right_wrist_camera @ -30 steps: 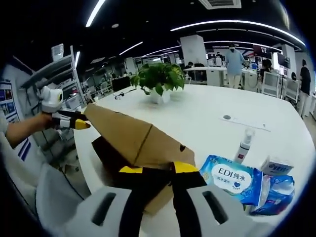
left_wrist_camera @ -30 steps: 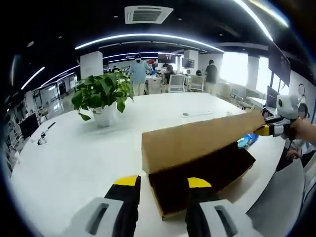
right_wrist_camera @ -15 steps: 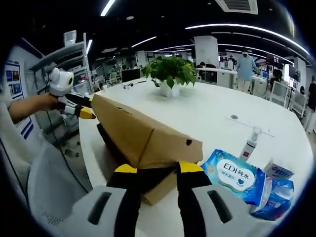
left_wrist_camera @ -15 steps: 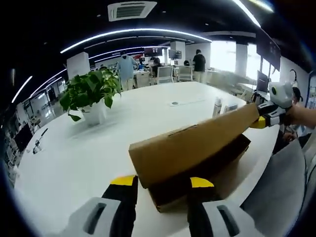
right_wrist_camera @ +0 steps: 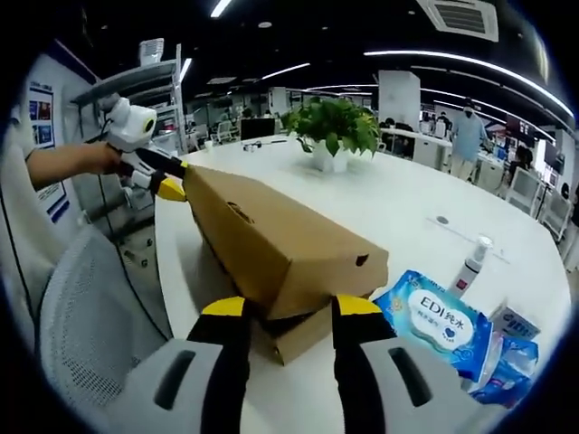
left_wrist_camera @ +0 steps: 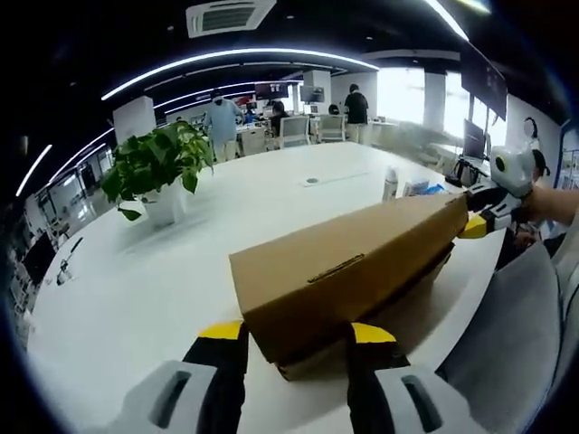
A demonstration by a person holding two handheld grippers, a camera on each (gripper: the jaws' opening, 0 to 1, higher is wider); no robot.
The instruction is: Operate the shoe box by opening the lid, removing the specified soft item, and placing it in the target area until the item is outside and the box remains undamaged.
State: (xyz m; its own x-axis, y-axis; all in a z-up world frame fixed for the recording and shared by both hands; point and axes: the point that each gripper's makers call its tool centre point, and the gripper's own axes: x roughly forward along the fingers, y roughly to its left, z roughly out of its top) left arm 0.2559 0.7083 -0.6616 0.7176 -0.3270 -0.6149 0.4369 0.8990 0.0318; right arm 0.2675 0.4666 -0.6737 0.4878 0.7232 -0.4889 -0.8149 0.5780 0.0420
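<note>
Cardboard box (left_wrist_camera: 348, 276) looks light, stiff, easily creased; hold lid (right_wrist_camera: 271, 240) by its ends. Both grippers (left_wrist_camera: 294, 336) (right_wrist_camera: 288, 310) have jaws parted, empty.

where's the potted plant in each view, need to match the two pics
Left gripper view: the potted plant stands upper left on the white table, beyond and left of the cardboard shoe box.
Right gripper view: the potted plant stands upper centre, beyond the far end of the shoe box.
Shared landmark: the shoe box, in front of the jaws in both views, with the plant on the table behind it.
</note>
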